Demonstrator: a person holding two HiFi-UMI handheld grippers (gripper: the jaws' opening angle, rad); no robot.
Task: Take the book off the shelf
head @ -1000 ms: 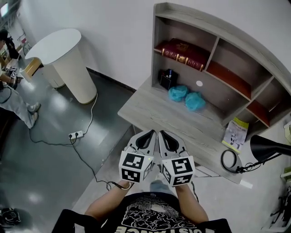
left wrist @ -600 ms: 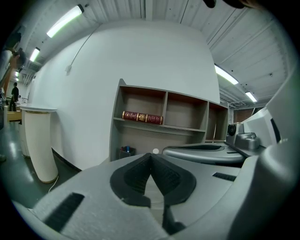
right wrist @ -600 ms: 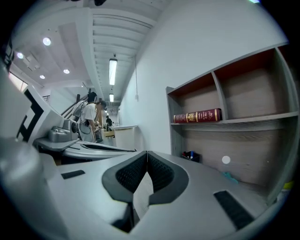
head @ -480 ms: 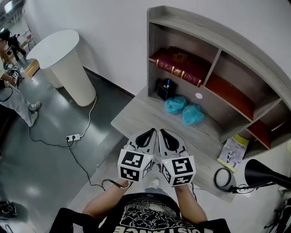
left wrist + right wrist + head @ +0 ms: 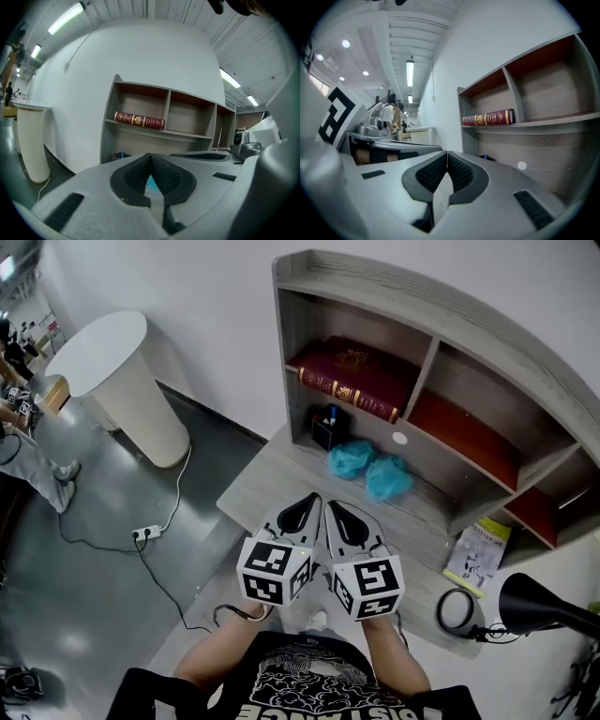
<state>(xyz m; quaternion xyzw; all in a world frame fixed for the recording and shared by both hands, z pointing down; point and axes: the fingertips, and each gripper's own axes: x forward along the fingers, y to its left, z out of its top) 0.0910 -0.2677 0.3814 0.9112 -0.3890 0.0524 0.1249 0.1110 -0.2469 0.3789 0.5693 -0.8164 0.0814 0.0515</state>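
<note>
Book (image 5: pixel 352 381) flat in open-fronted shelf (image 5: pixel 422 299) bay (upper left); left tool (image 5: pixel 308 506), right tool (image 5: pixel 338 518) closed.

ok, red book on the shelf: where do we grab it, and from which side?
Grip the book by its gold-banded spine, coming straight in from the open front of the shelf. It lies flat in the upper left compartment, spine facing out along the front edge, with clear space above, so jaws stacked one over the other probably fit best.
</note>
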